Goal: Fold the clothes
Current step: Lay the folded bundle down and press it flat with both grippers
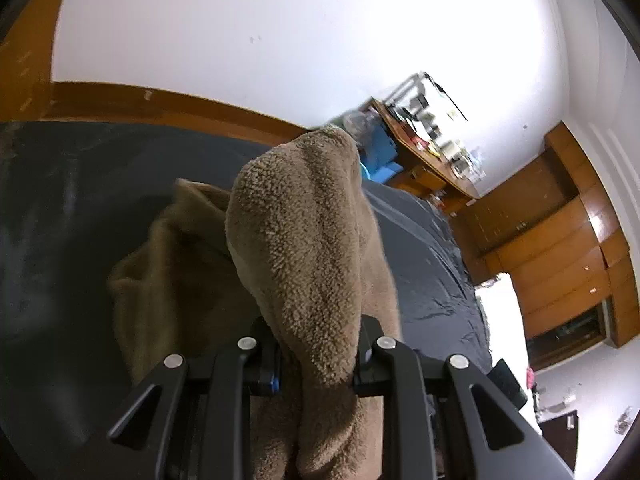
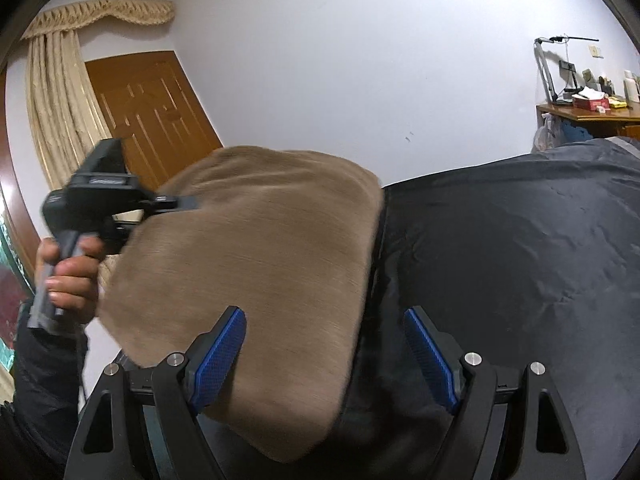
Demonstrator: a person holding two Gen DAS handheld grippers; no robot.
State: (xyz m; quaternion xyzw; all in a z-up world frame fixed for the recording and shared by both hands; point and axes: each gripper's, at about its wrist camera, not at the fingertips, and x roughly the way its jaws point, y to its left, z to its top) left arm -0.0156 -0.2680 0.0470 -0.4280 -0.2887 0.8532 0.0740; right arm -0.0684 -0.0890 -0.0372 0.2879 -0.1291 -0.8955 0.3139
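Observation:
A tan fleece garment point(image 1: 304, 240) is bunched between the jaws of my left gripper point(image 1: 318, 364), which is shut on a thick fold of it. More of the fabric droops to the left over the dark bed point(image 1: 60, 220). In the right wrist view the same tan garment point(image 2: 256, 280) hangs as a broad, blurred sheet above the bed, held at its left edge by the left gripper point(image 2: 176, 202) in a person's hand point(image 2: 70, 276). My right gripper point(image 2: 326, 356) stands open, its blue pads point(image 2: 222, 354) wide apart, with the garment's lower part hanging between and beyond them.
A dark grey bedspread point(image 2: 520, 260) covers the bed. A wooden headboard point(image 1: 160, 100) runs behind it. A cluttered wooden desk point(image 1: 432, 152) and wooden cabinets point(image 1: 560, 248) stand to the right. A wooden door point(image 2: 148, 116) and beige curtain point(image 2: 56, 112) are at the left.

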